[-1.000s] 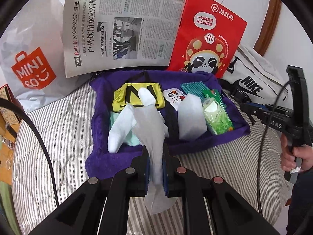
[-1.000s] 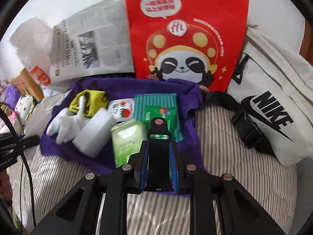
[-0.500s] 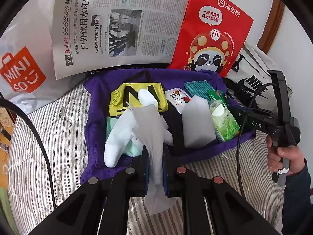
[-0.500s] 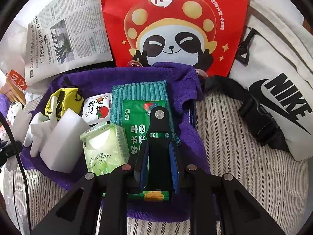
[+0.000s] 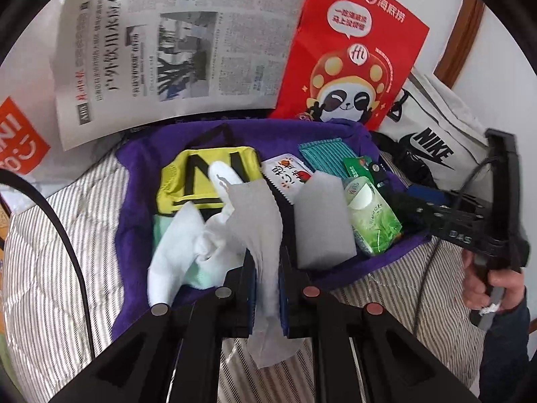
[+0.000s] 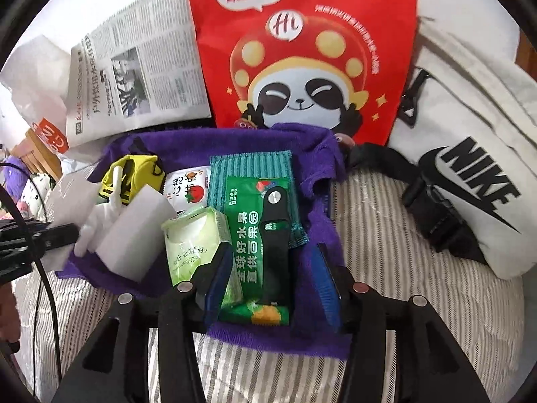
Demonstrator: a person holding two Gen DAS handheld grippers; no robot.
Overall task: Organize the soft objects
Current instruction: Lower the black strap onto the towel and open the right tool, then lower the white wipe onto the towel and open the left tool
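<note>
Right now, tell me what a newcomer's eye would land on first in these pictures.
The red panda bag standing at the back grabs attention first, with the newspaper propped to its left. In front of them, a purple towel on the striped bedding holds a jumble of packets and cloths. The left gripper pinches a white tissue, while the right gripper stands open around a black strap.

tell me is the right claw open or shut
Open: the right claw has its blue pads spread wide, with the black wristband lying loose between them.

Bags: three – red paper bag (image 6: 302,50), Nike bag (image 6: 470,154), Miniso bag (image 5: 20,144)
Newspaper (image 5: 174,47): one
Purple towel (image 6: 315,315): one
Sponge (image 6: 134,231): one
Tissue pack (image 6: 194,245): one
</note>
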